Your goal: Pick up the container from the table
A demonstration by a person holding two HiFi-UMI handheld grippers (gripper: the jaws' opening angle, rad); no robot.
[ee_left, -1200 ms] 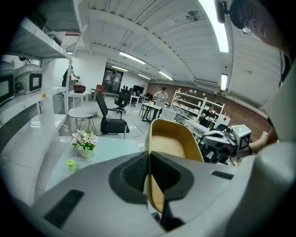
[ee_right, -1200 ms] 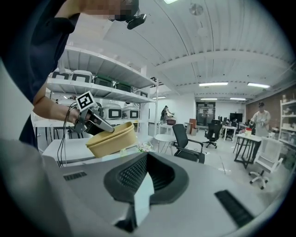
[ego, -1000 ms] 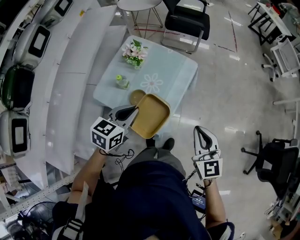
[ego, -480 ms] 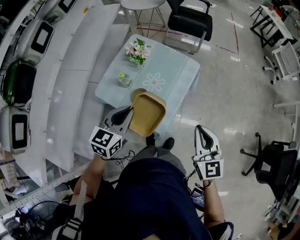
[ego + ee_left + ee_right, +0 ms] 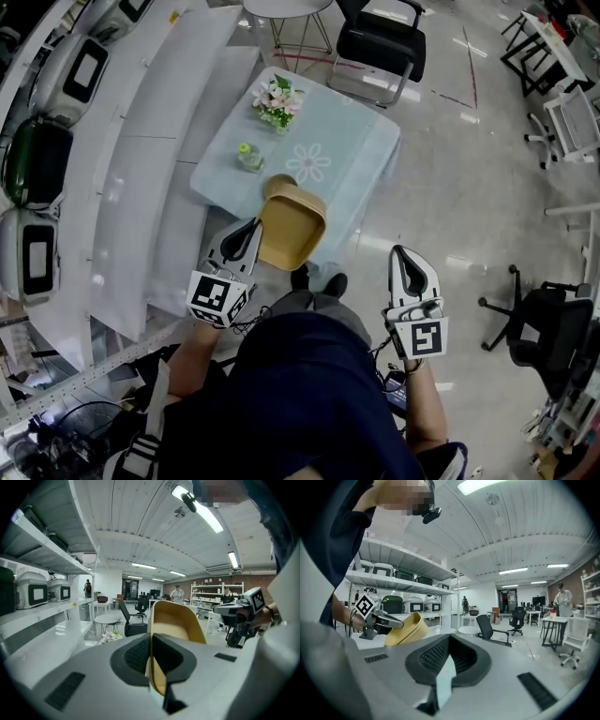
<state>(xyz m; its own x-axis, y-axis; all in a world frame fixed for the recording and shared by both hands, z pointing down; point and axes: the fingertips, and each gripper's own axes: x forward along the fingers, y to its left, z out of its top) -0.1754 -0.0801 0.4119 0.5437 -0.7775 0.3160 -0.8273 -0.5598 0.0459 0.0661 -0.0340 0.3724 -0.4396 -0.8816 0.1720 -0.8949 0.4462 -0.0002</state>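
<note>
White shelving [image 5: 141, 141] is crowding the table's [image 5: 361, 155] left side. Flowers [image 5: 275, 103], a small jar [image 5: 247, 159] and a tan disc [image 5: 272, 183] are occupying its left half; open floor [image 5: 469, 197] is stretching rightward, and a black chair [image 5: 380, 42] is standing beyond.

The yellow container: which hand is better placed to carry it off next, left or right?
Left. The left claw is shut on the container at its rim, holding it off the table. The right claw holds nothing and sits well apart from it.

Matt tan plastic container [image 5: 291, 228]; glossy floor [image 5: 469, 187]; smooth pale table [image 5: 356, 141]
</note>
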